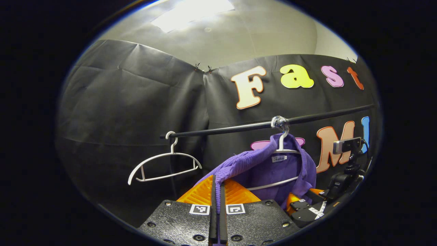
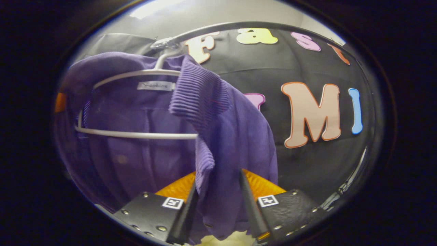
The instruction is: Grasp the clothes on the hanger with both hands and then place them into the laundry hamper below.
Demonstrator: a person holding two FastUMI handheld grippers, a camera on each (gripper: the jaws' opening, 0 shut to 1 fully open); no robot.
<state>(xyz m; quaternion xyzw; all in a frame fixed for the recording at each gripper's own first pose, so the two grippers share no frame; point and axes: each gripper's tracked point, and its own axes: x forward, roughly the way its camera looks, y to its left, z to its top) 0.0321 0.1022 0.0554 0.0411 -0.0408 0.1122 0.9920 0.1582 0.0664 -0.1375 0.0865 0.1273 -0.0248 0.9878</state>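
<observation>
Both claws work the hanging purple shirt point(image 2: 143, 143): left claw point(image 1: 217, 191) clamped on it, right claw point(image 2: 218, 194) apart.

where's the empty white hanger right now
In the left gripper view, the empty hanger hangs at the rail's left end, left of the purple shirt.

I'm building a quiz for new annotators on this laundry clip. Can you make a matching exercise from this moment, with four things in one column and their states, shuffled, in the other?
Things
1. left gripper
2. right gripper
3. bare white plastic hanger
4. white hanger under the purple knit garment

States
A. fingers spread, purple cloth hanging between them
B. hangs on the black rail with nothing on it
C. fingers pressed together on a fold of purple cloth
D. carries the purple knit garment on the rail

Pairs: 1-C, 2-A, 3-B, 4-D
</observation>
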